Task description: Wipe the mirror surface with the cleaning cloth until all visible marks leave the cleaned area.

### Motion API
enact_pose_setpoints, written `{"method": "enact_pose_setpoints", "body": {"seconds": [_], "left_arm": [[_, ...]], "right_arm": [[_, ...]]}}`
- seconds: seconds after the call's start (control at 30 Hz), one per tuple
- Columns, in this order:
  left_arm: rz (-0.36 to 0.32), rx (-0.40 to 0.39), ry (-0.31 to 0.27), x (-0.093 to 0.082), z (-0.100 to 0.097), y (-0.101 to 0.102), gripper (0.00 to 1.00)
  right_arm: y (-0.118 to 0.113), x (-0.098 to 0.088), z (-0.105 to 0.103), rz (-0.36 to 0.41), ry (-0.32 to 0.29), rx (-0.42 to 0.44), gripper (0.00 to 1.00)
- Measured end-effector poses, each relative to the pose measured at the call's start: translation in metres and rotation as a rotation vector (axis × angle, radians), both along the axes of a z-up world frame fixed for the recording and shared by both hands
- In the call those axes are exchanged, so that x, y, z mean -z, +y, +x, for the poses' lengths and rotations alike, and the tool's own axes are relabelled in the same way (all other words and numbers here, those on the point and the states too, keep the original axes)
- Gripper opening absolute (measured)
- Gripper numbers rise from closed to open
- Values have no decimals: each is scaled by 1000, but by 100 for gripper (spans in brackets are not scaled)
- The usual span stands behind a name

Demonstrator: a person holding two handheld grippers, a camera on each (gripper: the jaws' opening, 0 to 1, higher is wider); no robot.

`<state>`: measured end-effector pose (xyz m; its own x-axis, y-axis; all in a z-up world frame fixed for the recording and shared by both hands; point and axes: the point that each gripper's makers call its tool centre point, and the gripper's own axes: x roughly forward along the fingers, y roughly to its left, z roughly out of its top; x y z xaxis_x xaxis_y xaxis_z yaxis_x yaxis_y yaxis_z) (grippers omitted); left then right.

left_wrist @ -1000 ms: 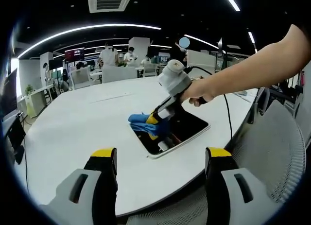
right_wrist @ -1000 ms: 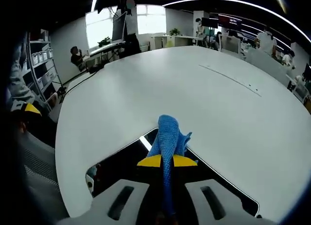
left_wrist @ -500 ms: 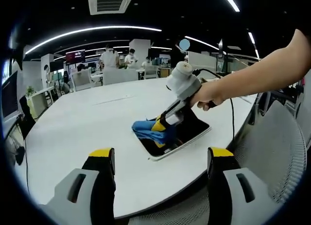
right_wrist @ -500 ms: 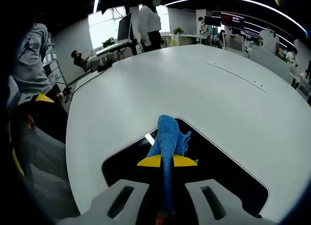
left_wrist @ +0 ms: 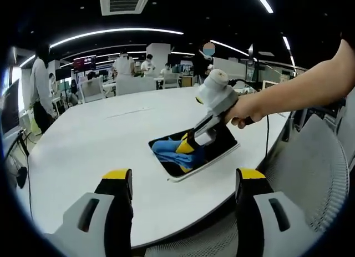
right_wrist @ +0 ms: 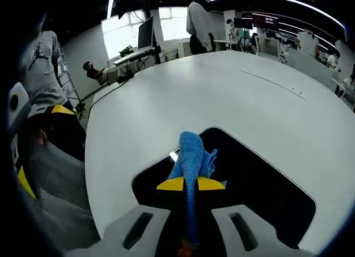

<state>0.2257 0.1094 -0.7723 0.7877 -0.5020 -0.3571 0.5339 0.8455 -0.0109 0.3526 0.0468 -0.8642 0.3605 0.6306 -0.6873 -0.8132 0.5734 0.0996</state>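
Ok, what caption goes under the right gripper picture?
Right gripper presses a blue cloth onto the dark mirror on a white table.

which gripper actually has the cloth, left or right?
The right gripper: shut on the blue cloth, over the dark mirror. The left gripper stands open and empty, back from the white table.

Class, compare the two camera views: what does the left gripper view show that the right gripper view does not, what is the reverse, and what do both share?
Left gripper view alone: the person's hand gripping the right gripper, and the left gripper with jaws apart, holding nothing.

Right gripper view alone: a monitor by the bright window.

Shared: the blue cloth clamped over the dark mirror on the white table.
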Motion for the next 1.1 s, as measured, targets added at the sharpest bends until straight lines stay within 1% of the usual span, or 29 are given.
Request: {"method": "enact_pose_setpoints", "body": {"seconds": [0.1, 0.13, 0.2, 0.47, 0.6, 0.73, 0.97, 1.07, 1.1], "left_arm": [[-2, -6, -10, -2, 1, 1, 74], [-3, -15, -22, -3, 2, 2, 74], [-5, -13, -22, -3, 1, 2, 75], [-6, -14, -27, -4, 2, 2, 75], [-7, -13, -26, -4, 2, 1, 75], [-7, -14, -28, -4, 2, 1, 74], [-12, -27, -38, -6, 3, 2, 74], [-12, -22, -36, -5, 3, 1, 74], [-11, -19, -33, -4, 2, 0, 74]], "right_arm": [[0, 0, -1, -2, 0, -4, 0], [0, 0, -3, -2, 3, -6, 0], [0, 0, -6, 0, 6, -8, 0], [-2, 0, -19, 47, 39, 7, 0], [-2, 0, -25, 45, 38, -6, 0], [-1, 0, -29, 38, 20, -10, 0], [-2, 0, -38, 23, 26, -26, 0], [-3, 1, -39, 23, 29, -25, 0], [-2, 1, -42, 12, 20, -33, 0]]}}
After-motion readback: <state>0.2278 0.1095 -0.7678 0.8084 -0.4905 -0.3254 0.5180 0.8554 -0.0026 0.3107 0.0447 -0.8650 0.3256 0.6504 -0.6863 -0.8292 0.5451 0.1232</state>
